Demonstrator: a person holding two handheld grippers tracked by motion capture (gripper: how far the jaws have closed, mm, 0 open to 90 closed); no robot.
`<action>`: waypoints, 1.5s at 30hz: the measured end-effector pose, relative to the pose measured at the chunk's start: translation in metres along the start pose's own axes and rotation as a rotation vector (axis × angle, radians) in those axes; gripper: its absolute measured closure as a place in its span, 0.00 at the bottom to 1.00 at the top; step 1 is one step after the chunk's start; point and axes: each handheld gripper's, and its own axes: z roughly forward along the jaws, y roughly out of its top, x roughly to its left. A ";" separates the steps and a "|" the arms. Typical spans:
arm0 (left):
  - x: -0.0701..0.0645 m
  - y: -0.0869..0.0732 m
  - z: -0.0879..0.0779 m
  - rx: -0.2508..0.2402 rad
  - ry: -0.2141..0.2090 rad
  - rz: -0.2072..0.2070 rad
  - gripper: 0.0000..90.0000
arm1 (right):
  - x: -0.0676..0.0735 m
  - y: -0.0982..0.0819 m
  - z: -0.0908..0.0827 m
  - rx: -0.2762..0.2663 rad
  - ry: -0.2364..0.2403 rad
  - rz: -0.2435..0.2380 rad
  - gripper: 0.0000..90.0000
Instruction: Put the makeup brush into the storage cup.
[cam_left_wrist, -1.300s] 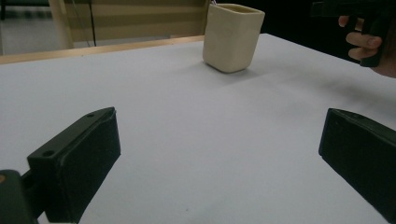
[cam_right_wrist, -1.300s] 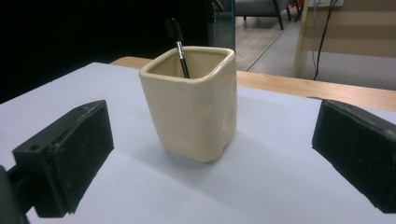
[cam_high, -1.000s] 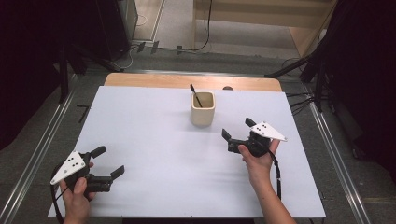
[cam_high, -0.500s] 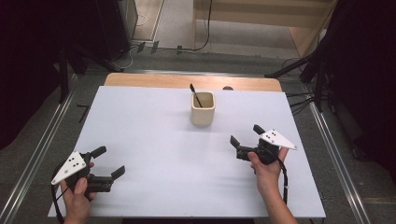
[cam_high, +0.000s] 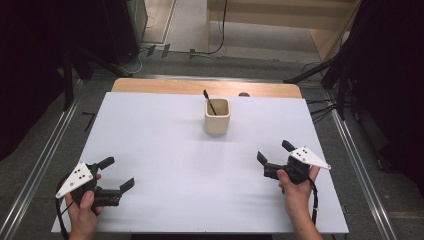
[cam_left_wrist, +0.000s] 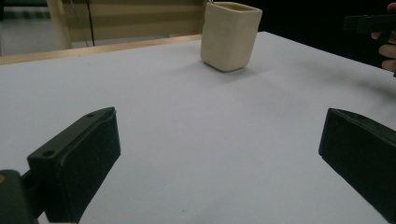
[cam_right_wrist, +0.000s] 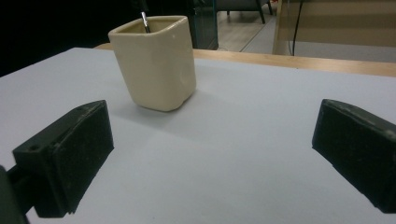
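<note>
A cream square cup (cam_high: 217, 116) stands on the white table (cam_high: 165, 150) toward the back middle, with a thin dark stick (cam_high: 209, 102) leaning out of it. The cup (cam_left_wrist: 229, 35) shows far off in the left gripper view, and nearer as the cup (cam_right_wrist: 155, 61) in the right gripper view, with the stick (cam_right_wrist: 145, 21) at its rim. My left gripper (cam_high: 117, 173) is open near the front left corner, nothing between its jaws. My right gripper (cam_high: 274, 151) is open at the front right, also holding nothing.
A wooden strip (cam_high: 165, 86) runs along the table's far edge. Dark stands and cables lie on the floor behind the table. The other hand and its gripper (cam_left_wrist: 373, 25) show at the upper right of the left gripper view.
My right gripper has drawn back from beside the cup toward the front right of the table. The left gripper has stayed where it was.
</note>
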 end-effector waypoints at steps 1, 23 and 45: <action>0.000 0.000 0.000 0.000 0.000 0.000 0.00 | -0.001 -0.001 -0.001 0.000 -0.004 0.001 0.00; 0.000 0.000 -0.001 0.000 0.002 0.004 0.00 | -0.018 -0.018 -0.031 0.019 -0.039 -0.006 0.00; 0.000 0.000 -0.001 -0.001 0.005 0.007 0.00 | -0.029 -0.035 -0.062 0.016 -0.058 -0.007 0.00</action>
